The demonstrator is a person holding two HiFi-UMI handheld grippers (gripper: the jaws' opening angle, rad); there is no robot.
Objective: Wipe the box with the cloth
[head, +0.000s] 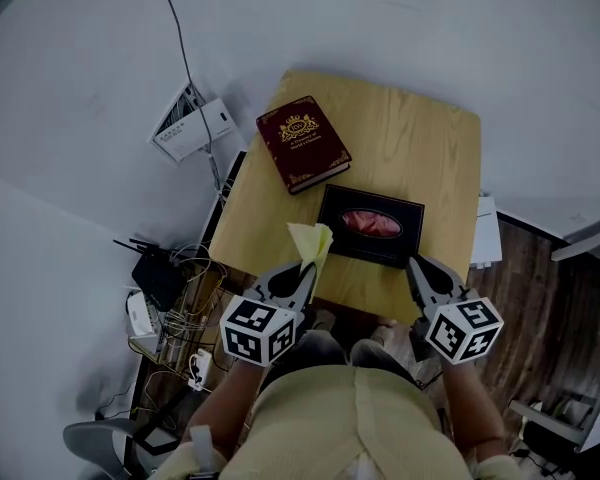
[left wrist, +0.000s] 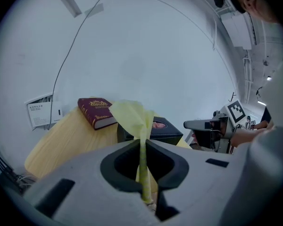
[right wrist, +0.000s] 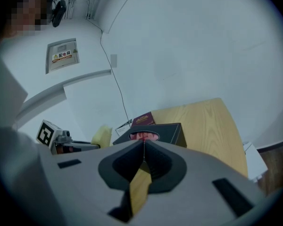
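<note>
A black tissue box [head: 372, 225] with pink tissue showing in its oval slot sits near the front edge of a small wooden table [head: 420, 148]. My left gripper [head: 305, 268] is shut on a pale yellow cloth [head: 311, 242], which stands up from the jaw tips just left of the box. The left gripper view shows the cloth [left wrist: 134, 118] pinched between the jaws, with the box [left wrist: 153, 131] behind it. To the right of the box, my right gripper [head: 416, 264] is shut and holds nothing. It points at the box [right wrist: 153, 133] from the near side.
A dark red book [head: 302, 143] with gold print lies at the table's far left. White devices [head: 192, 125] and tangled cables [head: 175, 288] sit on the floor to the left. White papers [head: 485, 233] lie off the table's right edge. The person's lap is below the grippers.
</note>
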